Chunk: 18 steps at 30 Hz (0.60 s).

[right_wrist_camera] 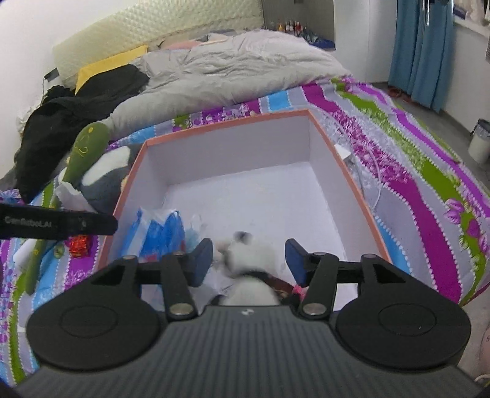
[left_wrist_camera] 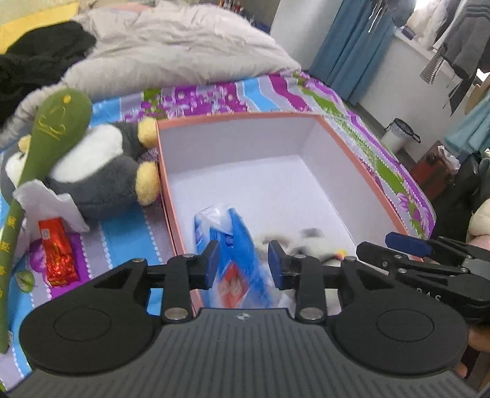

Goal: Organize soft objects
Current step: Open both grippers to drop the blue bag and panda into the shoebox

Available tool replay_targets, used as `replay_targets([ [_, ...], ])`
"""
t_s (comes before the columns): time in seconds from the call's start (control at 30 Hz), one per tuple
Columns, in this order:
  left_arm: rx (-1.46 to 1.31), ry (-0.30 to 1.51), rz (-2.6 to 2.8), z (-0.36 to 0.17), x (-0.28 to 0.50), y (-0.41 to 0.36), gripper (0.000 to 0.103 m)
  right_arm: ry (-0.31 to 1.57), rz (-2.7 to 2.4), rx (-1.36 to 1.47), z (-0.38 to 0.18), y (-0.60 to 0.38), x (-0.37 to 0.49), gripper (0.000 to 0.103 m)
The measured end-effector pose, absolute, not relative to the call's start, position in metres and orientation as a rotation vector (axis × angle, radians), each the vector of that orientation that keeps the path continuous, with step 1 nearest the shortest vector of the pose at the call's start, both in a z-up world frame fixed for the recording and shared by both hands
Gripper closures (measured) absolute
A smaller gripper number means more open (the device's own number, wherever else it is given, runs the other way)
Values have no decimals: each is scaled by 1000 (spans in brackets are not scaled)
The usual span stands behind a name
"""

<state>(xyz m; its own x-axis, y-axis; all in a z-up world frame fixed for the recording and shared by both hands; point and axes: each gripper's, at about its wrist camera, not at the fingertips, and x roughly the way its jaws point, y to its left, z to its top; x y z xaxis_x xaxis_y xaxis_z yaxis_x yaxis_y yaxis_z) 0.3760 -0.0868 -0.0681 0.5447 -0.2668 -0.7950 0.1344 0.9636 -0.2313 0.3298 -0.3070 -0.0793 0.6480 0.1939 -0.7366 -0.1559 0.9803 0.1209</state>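
Soft daylight fills my room, brightest at the window (left_wrist_camera: 428, 24) on the upper right, with only faint shadows. Both fisheye views bend hard at the edges. The small white plush (right_wrist_camera: 245, 260) smears with motion blur; distant corners look soft.

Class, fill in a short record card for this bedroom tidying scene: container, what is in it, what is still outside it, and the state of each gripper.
container: open pink-rimmed box on the striped bedspread
inside box: blue plastic packet; small white plush toy, blurred
outside box, to its left: penguin plush; green plush club; white tissue; red foil packet
left gripper: open, above the blue packet
right gripper: open, above the white toy
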Motion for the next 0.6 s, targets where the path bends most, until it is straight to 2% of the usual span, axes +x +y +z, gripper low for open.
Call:
replay_targets([
  [0.6,-172,724,-255,-21,263,-38,63,581,284,96,-27,-272,233,48],
])
